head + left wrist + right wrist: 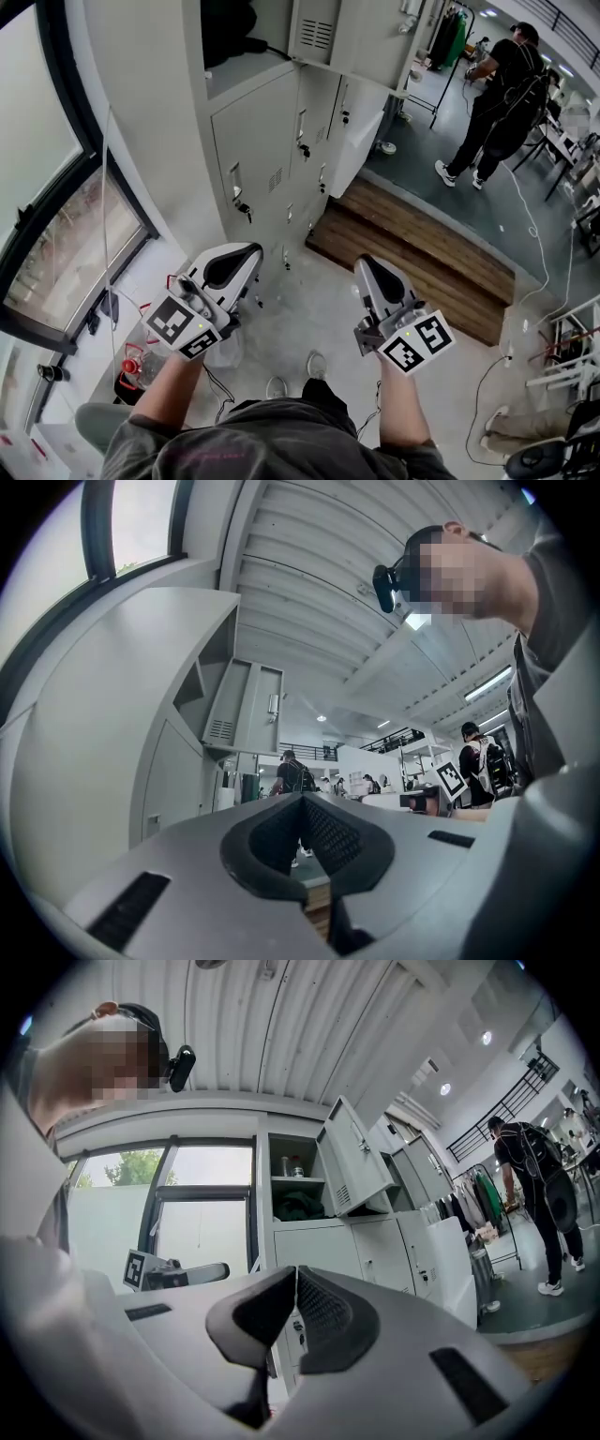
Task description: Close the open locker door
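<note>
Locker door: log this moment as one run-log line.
locker door: open, untouched | left gripper: shut, empty | right gripper: shut, empty | step: door not yet reached

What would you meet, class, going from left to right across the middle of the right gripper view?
left gripper → open locker compartment → open locker door → clothes rack → standing person
</note>
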The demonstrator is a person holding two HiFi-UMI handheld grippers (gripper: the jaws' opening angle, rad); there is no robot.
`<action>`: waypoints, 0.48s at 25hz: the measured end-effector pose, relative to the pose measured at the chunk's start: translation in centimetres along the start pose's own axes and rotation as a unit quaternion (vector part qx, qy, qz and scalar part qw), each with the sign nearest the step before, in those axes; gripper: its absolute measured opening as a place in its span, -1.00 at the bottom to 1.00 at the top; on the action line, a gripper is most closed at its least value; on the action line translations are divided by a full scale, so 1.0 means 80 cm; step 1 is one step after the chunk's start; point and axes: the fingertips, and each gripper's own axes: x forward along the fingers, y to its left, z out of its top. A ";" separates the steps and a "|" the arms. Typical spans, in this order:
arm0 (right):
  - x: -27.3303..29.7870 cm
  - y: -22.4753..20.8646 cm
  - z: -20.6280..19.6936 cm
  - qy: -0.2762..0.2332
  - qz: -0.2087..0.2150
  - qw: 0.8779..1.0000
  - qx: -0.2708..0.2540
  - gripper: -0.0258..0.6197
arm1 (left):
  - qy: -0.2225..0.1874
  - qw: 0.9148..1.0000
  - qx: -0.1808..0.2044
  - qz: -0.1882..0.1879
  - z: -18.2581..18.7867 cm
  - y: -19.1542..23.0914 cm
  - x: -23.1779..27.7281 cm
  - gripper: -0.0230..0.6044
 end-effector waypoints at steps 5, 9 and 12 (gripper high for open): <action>0.030 -0.030 0.015 -0.011 0.017 1.000 -0.003 -0.85 | -0.001 1.000 0.014 0.013 0.005 0.019 0.028 -0.88; 0.055 -0.062 0.034 -0.023 0.035 0.999 -0.009 -0.84 | -0.004 0.999 0.033 0.020 0.012 0.030 0.061 -0.88; 0.071 -0.087 0.048 -0.027 0.047 0.998 -0.017 -0.84 | -0.006 0.999 0.046 0.027 0.016 0.037 0.089 -0.88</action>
